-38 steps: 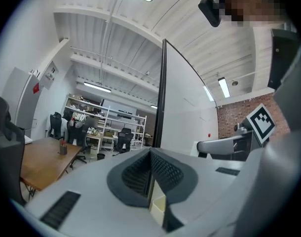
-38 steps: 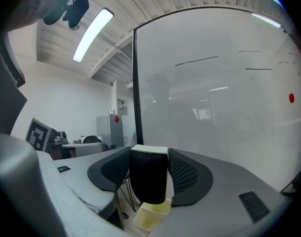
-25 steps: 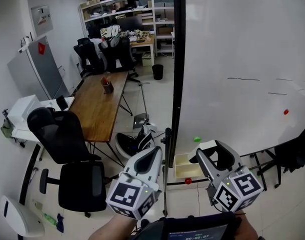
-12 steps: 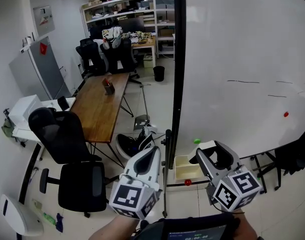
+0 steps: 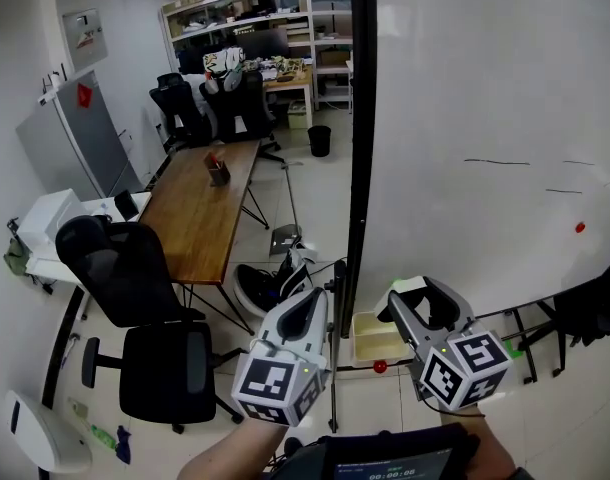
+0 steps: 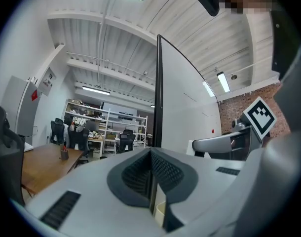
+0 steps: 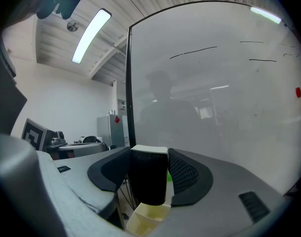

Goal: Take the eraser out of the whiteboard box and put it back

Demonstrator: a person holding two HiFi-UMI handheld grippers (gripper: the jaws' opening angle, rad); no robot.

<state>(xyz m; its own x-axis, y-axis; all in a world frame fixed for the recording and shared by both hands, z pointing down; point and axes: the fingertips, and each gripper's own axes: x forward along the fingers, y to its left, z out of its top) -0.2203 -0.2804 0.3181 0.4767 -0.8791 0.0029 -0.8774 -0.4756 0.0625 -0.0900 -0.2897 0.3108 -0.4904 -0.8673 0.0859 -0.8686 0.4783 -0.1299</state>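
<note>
Over the last second both grippers have drifted a little lower and slightly leftward in the head view. The right gripper (image 5: 417, 298) now sits a touch closer to the small cream open-topped plastic box (image 5: 365, 346), which hangs at the lower left corner of the large whiteboard (image 5: 485, 118). The grip has not changed: its fingers stand as wide as before, clamped on either side of the block eraser with black felt and a white back (image 7: 148, 181). The left gripper (image 5: 310, 306) has moved along with it, its fingers closed together with nothing between them, and it points past the whiteboard's black edge frame (image 5: 360, 168).

For the task, this reads as the turning point. The eraser is out of the box, so the first half looks done, and the small sinking move toward the box is probably the start of putting it back. The box is open and appears empty, so nothing seems to block the return.

The eraser is held in the air just above and a little right of the box, touching neither the box nor the whiteboard. In the right gripper view it stands upright and fills the gap between the pads. Its dark felt body faces the camera, its pale back plate is on top, and the box mouth shows directly beneath its lower end. It sits square in the grip, not tilted.
</note>
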